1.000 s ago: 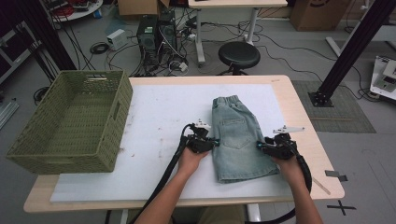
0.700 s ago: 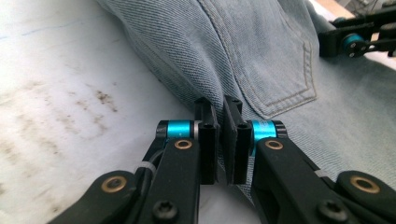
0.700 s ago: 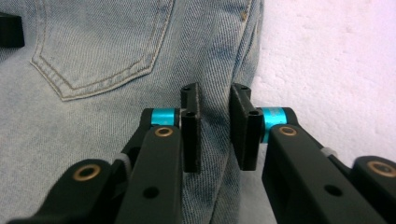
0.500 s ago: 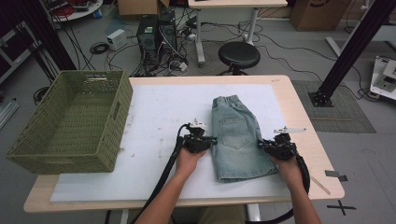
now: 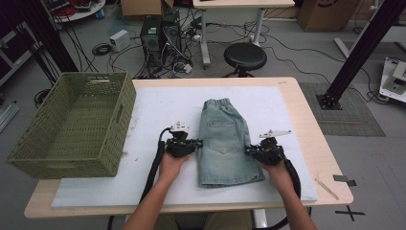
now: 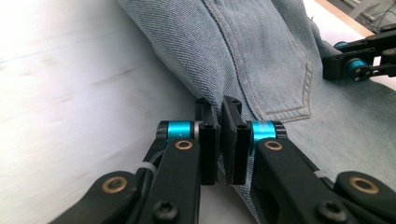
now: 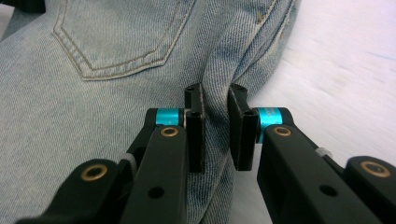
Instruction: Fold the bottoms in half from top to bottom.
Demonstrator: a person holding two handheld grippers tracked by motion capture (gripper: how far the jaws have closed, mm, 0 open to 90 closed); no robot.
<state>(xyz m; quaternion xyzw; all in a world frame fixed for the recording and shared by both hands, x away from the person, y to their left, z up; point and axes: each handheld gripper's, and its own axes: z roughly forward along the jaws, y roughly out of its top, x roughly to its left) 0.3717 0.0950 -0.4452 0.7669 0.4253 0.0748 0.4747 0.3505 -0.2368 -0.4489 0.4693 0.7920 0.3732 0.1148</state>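
Observation:
A pair of light blue denim shorts point(image 5: 225, 143) lies flat on the white mat point(image 5: 158, 110), waistband far, hems near. My left gripper point(image 5: 198, 143) is shut on the left side edge of the shorts point(image 6: 280, 56), its jaws point(image 6: 219, 105) pinching the seam. My right gripper point(image 5: 248, 150) holds the right side edge. Its jaws have just been closing, and they point(image 7: 215, 95) now press on a raised fold of denim point(image 7: 116, 116) beside the back pocket. The right gripper point(image 6: 359, 67) also shows across the cloth in the left gripper view.
A green woven basket point(image 5: 117, 115) stands at the table's left end, partly over the mat's edge. Bare mat lies between it and the shorts and behind the waistband. The wooden table edge point(image 5: 330, 158) runs close to the right hand. A black stool point(image 5: 245, 56) stands beyond the table.
Both grippers have moved to the left, and the shorts have slid left with them. The right gripper's jaws have come together on the right edge.

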